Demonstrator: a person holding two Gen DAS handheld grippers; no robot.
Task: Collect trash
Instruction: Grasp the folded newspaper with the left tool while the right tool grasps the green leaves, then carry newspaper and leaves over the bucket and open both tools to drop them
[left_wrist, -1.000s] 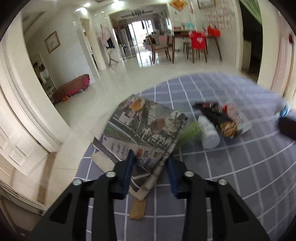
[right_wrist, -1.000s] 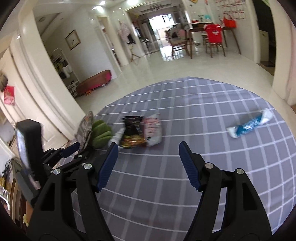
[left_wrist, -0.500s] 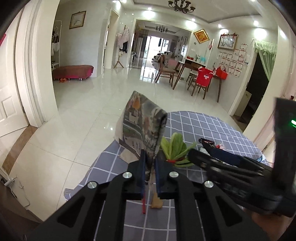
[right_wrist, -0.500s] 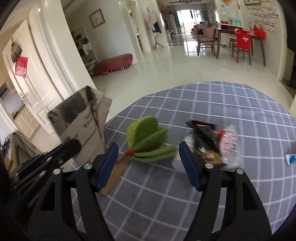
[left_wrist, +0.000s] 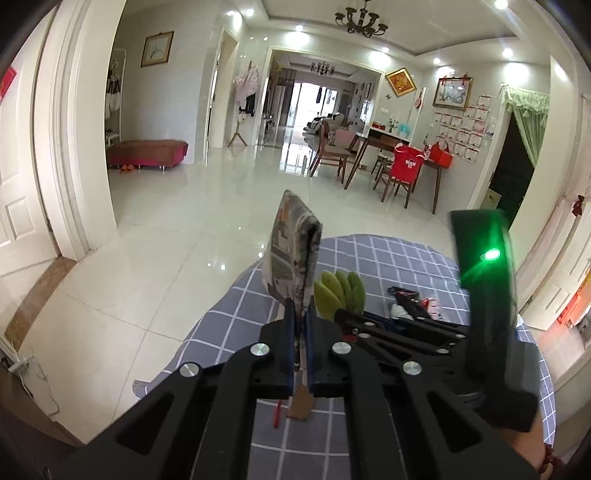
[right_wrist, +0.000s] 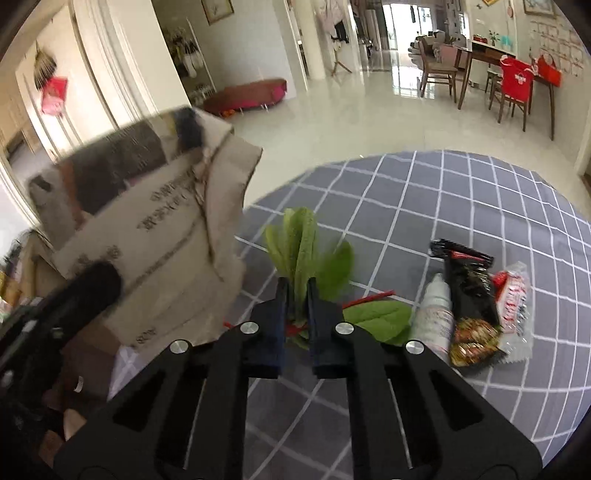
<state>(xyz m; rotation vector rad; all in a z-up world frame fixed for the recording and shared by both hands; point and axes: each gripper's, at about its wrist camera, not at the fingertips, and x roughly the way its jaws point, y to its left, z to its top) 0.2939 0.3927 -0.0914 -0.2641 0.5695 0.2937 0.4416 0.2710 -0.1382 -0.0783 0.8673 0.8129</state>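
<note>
My left gripper (left_wrist: 301, 314) is shut on a folded newspaper with cardboard (left_wrist: 295, 251), held upright and edge-on above the grey checked cloth (left_wrist: 388, 258). In the right wrist view the same paper bundle (right_wrist: 147, 229) hangs at the left. My right gripper (right_wrist: 295, 291) is shut on a bunch of green leaves (right_wrist: 303, 243) tied with a red band. The leaves (left_wrist: 340, 291) also show in the left wrist view, just right of the paper. A small white bottle (right_wrist: 434, 314), a black snack wrapper (right_wrist: 469, 291) and a clear red-printed wrapper (right_wrist: 515, 302) lie on the cloth (right_wrist: 461, 192) to the right.
The round table drops off to a glossy tiled floor (left_wrist: 177, 236). A dining table with chairs (left_wrist: 399, 162) stands far back, a red bench (left_wrist: 147, 151) at the far left wall. The right gripper's body with a green light (left_wrist: 487, 254) fills the right of the left wrist view.
The left gripper shut on the newspaper and raised it upright off the cloth. The right gripper swung left from the wrappers to the green leaves and shut on them.
</note>
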